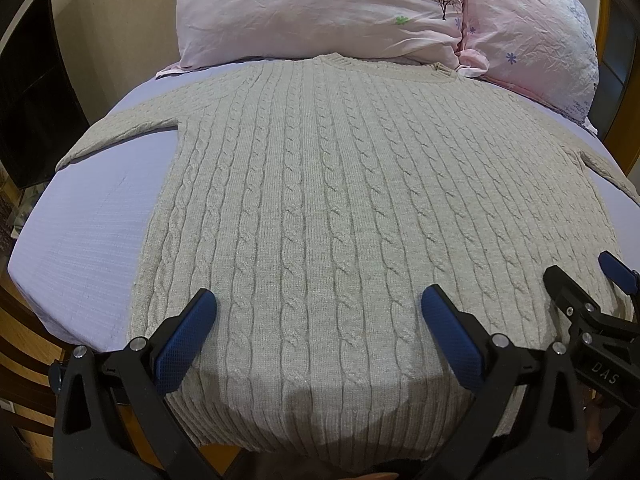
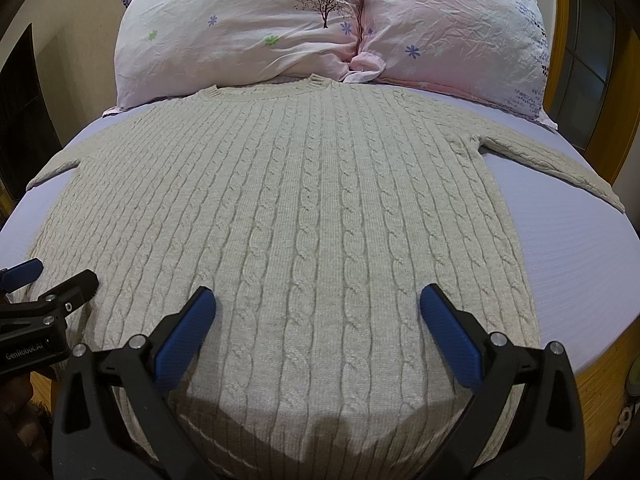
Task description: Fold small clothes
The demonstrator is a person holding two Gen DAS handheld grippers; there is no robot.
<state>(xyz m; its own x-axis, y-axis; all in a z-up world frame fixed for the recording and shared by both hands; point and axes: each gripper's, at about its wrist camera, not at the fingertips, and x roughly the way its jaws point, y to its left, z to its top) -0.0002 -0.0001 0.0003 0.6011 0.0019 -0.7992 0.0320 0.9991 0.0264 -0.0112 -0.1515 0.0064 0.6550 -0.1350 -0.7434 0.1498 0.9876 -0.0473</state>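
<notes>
Premises: a domestic bedroom. Evidence: a bed (image 1: 80, 216) made up with a lavender fitted sheet, and two crumpled pink pillows (image 2: 240, 36) printed with flowers and a tree, propped at its head. A cable-knit sweater (image 2: 304, 216) lies spread flat on the sheet. Wooden framing with glass panes (image 2: 588, 52) stands at the right; plain cream walls surround.
</notes>
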